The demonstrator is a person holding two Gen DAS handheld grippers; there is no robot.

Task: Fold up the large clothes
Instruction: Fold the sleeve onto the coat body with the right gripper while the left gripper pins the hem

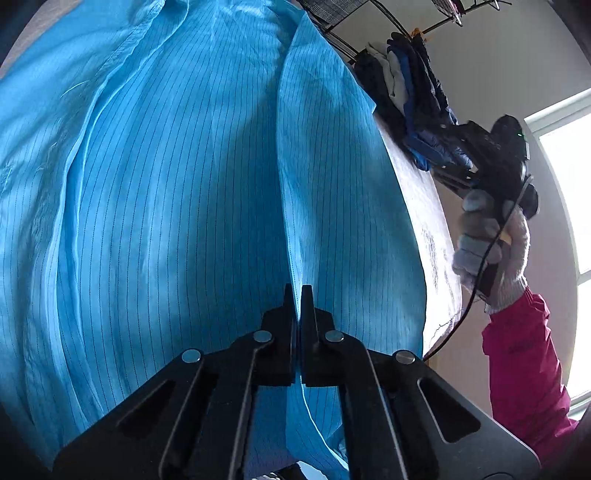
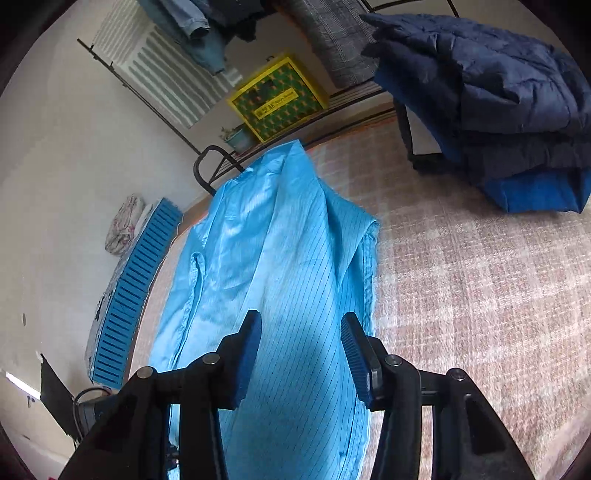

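Observation:
A large light-blue garment with thin dark pinstripes (image 1: pixel 166 203) fills the left wrist view. My left gripper (image 1: pixel 296 295) is shut on a fold of its fabric. In the right wrist view the same garment (image 2: pixel 280 266) lies lengthwise on the bed, folded into a long strip. My right gripper (image 2: pixel 301 325) is open and empty just above its near part. The right gripper also shows in the left wrist view (image 1: pixel 506 162), held in a gloved hand off the garment's right edge.
A pale checked bed cover (image 2: pixel 461 277) lies under the garment. A stack of folded dark-blue jackets (image 2: pixel 498 103) sits at the back right. A blue slatted crate (image 2: pixel 136 295) stands on the left by the wall. A metal rack with hanging clothes (image 2: pixel 207 33) is behind.

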